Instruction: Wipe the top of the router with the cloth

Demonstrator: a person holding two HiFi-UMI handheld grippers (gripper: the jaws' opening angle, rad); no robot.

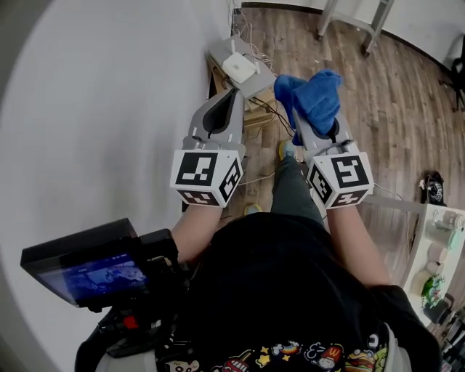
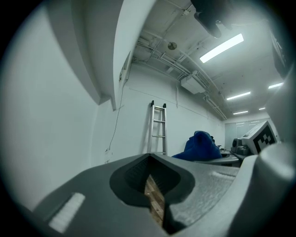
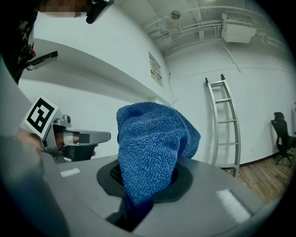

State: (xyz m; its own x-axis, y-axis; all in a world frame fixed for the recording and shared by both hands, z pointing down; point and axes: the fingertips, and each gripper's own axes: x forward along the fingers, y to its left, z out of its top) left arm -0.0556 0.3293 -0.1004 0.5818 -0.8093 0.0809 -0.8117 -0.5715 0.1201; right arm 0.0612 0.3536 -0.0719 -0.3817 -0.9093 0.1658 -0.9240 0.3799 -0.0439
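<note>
The white router [image 1: 240, 67] lies on a grey box [image 1: 258, 81] against the wall, beyond both grippers. A blue terry cloth [image 1: 314, 98] bulges up out of my right gripper [image 1: 304, 120], which is shut on it; the cloth [image 3: 150, 143] fills the right gripper view and hides the fingertips of that gripper [image 3: 138, 199]. My left gripper [image 1: 231, 94] is held level beside it, pointing at the router. Its jaws stand shut with only a thin slit and nothing between them [image 2: 153, 187]. The cloth [image 2: 199, 147] shows off to its right.
A white wall runs along the left. Cables [image 1: 265, 109] trail from the box over the wood floor [image 1: 392, 94]. An aluminium ladder [image 3: 224, 125] leans on the far wall. Table legs [image 1: 356, 22] stand at the back, and a shelf with bottles [image 1: 439, 247] at right.
</note>
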